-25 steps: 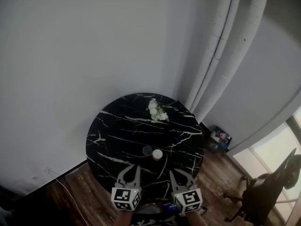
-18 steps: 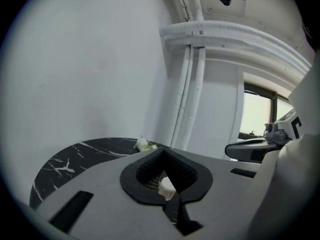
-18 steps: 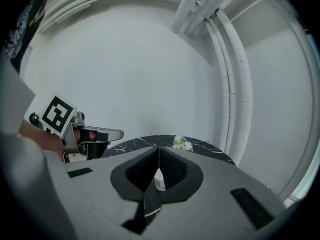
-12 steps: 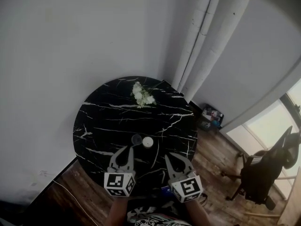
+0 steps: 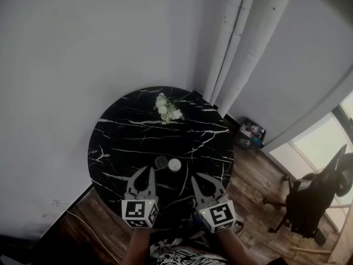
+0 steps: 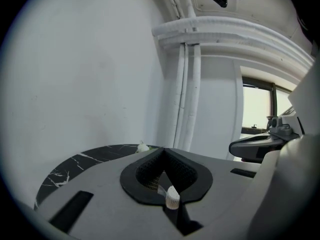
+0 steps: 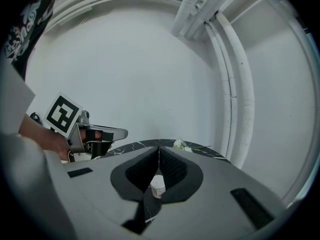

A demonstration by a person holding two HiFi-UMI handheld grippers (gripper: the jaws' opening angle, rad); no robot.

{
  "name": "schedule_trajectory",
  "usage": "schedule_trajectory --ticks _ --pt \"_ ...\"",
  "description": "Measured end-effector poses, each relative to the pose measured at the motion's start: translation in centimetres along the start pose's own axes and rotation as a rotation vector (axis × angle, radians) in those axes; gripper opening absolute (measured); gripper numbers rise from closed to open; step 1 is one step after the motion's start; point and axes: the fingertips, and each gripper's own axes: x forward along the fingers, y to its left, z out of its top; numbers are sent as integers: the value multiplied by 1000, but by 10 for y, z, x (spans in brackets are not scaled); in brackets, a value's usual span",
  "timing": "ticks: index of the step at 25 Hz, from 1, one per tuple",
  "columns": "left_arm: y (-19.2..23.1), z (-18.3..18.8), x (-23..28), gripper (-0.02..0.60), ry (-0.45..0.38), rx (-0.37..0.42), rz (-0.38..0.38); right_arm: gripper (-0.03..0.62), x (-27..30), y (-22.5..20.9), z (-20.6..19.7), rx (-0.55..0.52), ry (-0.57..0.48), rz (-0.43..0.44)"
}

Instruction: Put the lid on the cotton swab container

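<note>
The white cotton swab container [image 5: 174, 164] stands upright near the front of the round black marble table [image 5: 121, 142]. Its clear round lid [image 5: 160, 162] lies just left of it on the tabletop. My left gripper [image 5: 147, 170] is held low over the table's front edge, a little short of the lid, with its jaws together and nothing between them. To its right, my right gripper [image 5: 199, 180] is shut and empty too. In the left gripper view the container [image 6: 172, 198] shows through the gap below the tips of the left gripper [image 6: 163, 150]. The right gripper view shows the container [image 7: 158, 186] the same way.
A small bunch of white flowers [image 5: 167, 110] lies at the table's far side. White pipes [image 5: 234, 43] run up the wall behind. A box of small items [image 5: 251, 134] sits on the wooden floor at right, and an office chair [image 5: 314, 203] stands further right.
The head view has swung, so the table sits higher and further left in frame. Both grippers have come slightly forward toward the lid and container, still shut.
</note>
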Motion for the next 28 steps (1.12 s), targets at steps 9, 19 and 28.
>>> schedule_trajectory --ticks 9,19,28 --pt "4 2 5 14 2 4 24 18 9 -6 -1 11 7 18" --pt "7 -16 23 14 51 -10 34 18 23 -21 -17 33 45 26" --pt "9 -36 42 14 103 -4 36 18 49 -30 -38 54 98 66"
